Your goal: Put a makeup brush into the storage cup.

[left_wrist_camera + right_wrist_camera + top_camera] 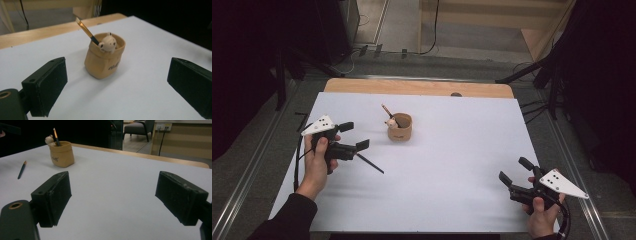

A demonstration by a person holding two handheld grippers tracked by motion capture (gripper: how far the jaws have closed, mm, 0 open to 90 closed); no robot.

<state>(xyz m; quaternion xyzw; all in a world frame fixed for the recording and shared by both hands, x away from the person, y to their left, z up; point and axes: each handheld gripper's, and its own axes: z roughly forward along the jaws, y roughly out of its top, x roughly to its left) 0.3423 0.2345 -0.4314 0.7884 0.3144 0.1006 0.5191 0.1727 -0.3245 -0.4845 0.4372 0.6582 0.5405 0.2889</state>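
Note:
A tan pouch-shaped cup (pixel 400 130) stands on the white table top (pixel 447 165), left of the middle. A pencil (pixel 386 110) leans out of it beside a small bear figure (pixel 390 123). A second, dark pencil (pixel 371 163) lies flat on the table just right of the left hand. My left gripper (pixel 354 136) is open with nothing between its fingers and points toward the cup (pixel 105 58). At the near right corner my right gripper (pixel 515 170) is also open and holds nothing. From there the cup (pixel 62 155) and the loose pencil (pixel 22 169) sit far off to the left.
The white sheet covers a wooden table whose bare far edge (pixel 417 87) shows. Dark stands and cables (pixel 532 70) flank the table on both sides. A chair (pixel 136 128) stands in the room beyond.

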